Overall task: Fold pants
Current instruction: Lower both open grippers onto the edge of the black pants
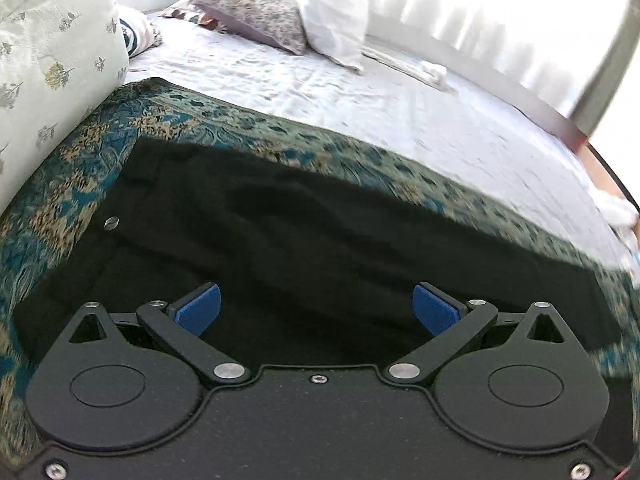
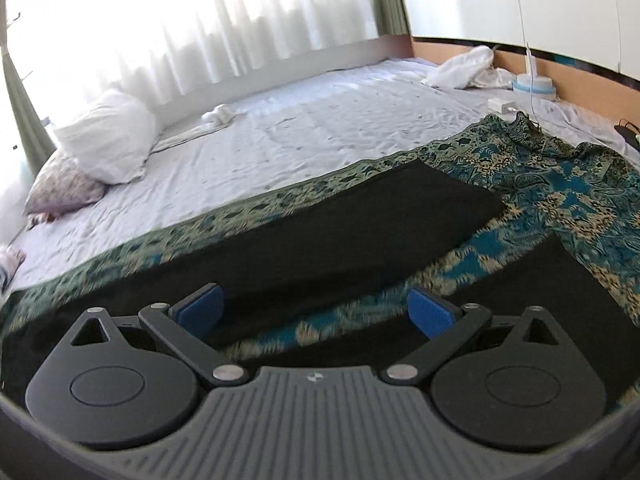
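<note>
Pants (image 1: 304, 240): black, flat on teal patterned cloth (image 1: 80, 168) over the bed's pale sheet (image 1: 360, 96). Waist button (image 1: 111, 223) at left, legs parted toward right, cloth showing between. Left gripper (image 1: 317, 309) spread wide above the seat, pinching nothing. Right gripper (image 2: 316, 310) spread wide above the gap between legs, empty. Pillow (image 2: 108, 136) beyond, by curtains (image 2: 192, 20).
</note>
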Demonstrator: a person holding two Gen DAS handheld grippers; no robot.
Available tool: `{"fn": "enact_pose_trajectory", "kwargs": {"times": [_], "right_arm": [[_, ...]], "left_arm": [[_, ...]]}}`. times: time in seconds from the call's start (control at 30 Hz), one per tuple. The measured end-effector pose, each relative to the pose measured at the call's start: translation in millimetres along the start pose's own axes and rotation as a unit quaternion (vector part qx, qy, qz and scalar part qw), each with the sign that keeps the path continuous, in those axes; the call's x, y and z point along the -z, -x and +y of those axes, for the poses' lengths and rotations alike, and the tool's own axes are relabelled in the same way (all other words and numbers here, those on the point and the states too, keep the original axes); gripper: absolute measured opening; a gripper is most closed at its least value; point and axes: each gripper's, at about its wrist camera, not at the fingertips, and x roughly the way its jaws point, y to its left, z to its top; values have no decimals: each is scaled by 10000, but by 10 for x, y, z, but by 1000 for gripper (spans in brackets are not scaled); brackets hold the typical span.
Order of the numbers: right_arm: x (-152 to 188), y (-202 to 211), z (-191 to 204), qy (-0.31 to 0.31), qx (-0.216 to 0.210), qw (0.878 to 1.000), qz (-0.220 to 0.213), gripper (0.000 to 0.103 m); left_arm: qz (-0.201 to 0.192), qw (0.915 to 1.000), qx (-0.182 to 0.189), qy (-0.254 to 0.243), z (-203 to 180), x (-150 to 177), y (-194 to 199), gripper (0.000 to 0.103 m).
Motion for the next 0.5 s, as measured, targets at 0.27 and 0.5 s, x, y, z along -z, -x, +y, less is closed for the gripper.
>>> {"fn": "enact_pose_trajectory", "kwargs": {"times": [0.27, 0.5], "right_arm": [[-441, -837, 146, -108, 670, 9977, -24, 103], [-662, -1666, 204, -219, 1143, 9931, -124, 103]], "left_arm": [[-30, 9964, -555, 646, 35, -600, -962, 103], [-69, 9862, -1056, 1270, -2, -904, -1761, 103]]}}
